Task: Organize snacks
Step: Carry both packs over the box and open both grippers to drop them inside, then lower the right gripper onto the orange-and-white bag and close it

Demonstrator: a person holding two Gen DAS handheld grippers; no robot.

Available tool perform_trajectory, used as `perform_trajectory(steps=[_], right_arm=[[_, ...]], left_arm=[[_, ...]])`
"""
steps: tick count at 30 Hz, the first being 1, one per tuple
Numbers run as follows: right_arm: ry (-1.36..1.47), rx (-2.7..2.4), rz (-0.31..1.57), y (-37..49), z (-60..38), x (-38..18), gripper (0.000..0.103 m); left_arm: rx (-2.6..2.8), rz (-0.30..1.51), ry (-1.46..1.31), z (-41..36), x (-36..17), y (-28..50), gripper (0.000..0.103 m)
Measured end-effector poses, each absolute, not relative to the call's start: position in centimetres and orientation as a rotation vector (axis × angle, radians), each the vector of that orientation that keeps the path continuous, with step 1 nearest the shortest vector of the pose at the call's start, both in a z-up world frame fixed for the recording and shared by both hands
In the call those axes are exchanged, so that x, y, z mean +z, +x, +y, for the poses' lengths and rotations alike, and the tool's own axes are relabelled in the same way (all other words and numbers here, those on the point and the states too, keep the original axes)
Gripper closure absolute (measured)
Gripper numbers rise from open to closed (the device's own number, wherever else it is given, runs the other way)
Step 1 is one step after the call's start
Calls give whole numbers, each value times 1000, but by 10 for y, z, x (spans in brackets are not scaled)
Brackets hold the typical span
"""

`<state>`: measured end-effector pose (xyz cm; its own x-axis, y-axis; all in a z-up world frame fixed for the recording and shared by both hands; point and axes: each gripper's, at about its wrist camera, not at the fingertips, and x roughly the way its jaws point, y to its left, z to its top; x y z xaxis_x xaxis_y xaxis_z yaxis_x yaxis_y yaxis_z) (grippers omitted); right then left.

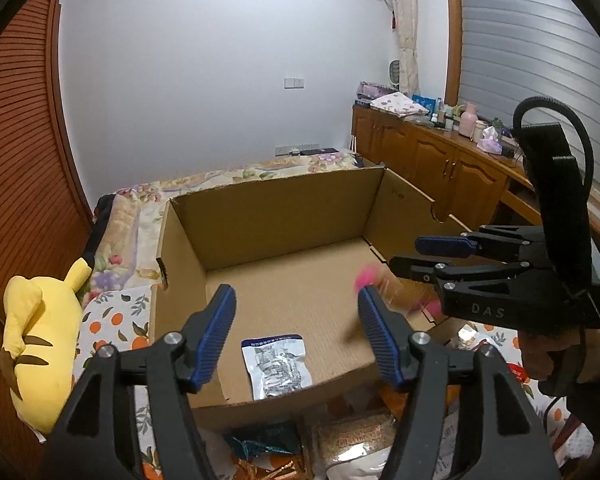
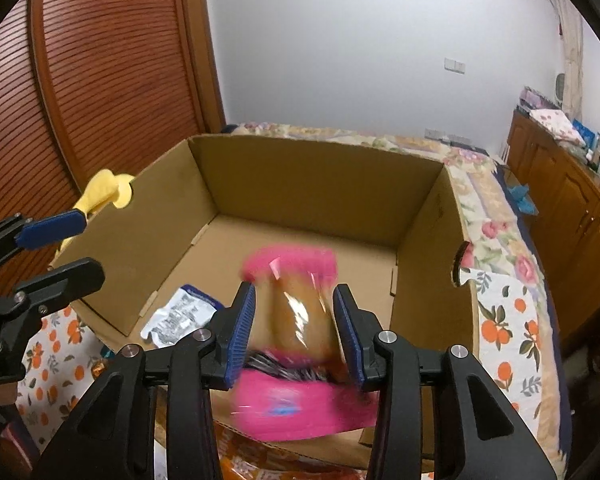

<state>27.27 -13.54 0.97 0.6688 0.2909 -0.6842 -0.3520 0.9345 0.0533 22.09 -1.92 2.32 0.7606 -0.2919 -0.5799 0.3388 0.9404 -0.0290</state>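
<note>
Pink snack packet (image 2: 296,320), blurred, with a clear window showing a brown item inside, positioned between the blue pads of the right gripper (image 2: 294,332), above the near part of the cardboard box (image 2: 324,184). Pad contact on the packet not certain: a narrow gap visible on both sides, so grip or release cannot be told; jaws at a moderate width. Seen from the left wrist as a pink blur (image 1: 366,276) at the right side of the cardboard box (image 1: 276,208), ahead of the right gripper (image 1: 420,258). Silver-and-blue foil pouch (image 1: 277,368) lying flat on the box floor near the front wall; same pouch (image 2: 180,316) visible at lower left from the right wrist. Left gripper (image 1: 298,336) held over the front edge of the box, jaws wide, nothing between the pads. Further snack packs (image 1: 352,440) lying on the bed in front of the box, partly hidden. Box open-topped, resting on a floral and orange-print bedspread (image 1: 116,320). Yellow plush toy (image 1: 40,344) just left of the box. Wooden cabinet (image 1: 432,160) along the right wall, well apart.
</note>
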Motion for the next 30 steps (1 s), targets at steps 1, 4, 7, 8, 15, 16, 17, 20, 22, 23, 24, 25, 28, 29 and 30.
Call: perform_trajectory(steps=[1,4,7,8,15,16,17,20,22,23,24,25,28,29,30], right_arm=[[-84,370,750,272,-135,12,59],[-85,381,719,262,-138,20,59],[-88,403,686,246,-143,31,58],[-91,409,677,240,-145,34,57],[-99,434,645,191,-170,45,52],[-98,431,644,184,-175,43,50],[-95,430,644,178,-180,41,49],[-86,426,658,162,-191,31,46],[-86,418,669,154,-197,22,44],[-90,413,675,150,-198,18,43],[-92,409,680,148,-200,14,43],[-94,405,692,147,-202,7,43],[-102,399,724,146,-204,-10,43],[-104,398,730,145,-204,-14,43],[-104,401,740,145,-205,-20,43]], left_arm=[[-346,618,79,-19,24,221,35],[-337,604,85,-18,26,214,28],[-347,582,80,-17,28,202,27],[-353,578,78,-16,29,197,27],[-396,556,69,-20,25,162,21],[-401,556,66,-20,25,158,19],[-407,557,61,-21,22,154,17],[-428,563,54,-26,14,141,16],[-438,573,57,-31,7,134,16],[-443,579,58,-33,3,132,16],[-447,584,60,-35,0,130,16],[-451,590,64,-37,-4,126,16],[-456,602,81,-44,-15,118,16],[-458,608,87,-46,-18,116,16],[-459,617,96,-49,-23,114,16]])
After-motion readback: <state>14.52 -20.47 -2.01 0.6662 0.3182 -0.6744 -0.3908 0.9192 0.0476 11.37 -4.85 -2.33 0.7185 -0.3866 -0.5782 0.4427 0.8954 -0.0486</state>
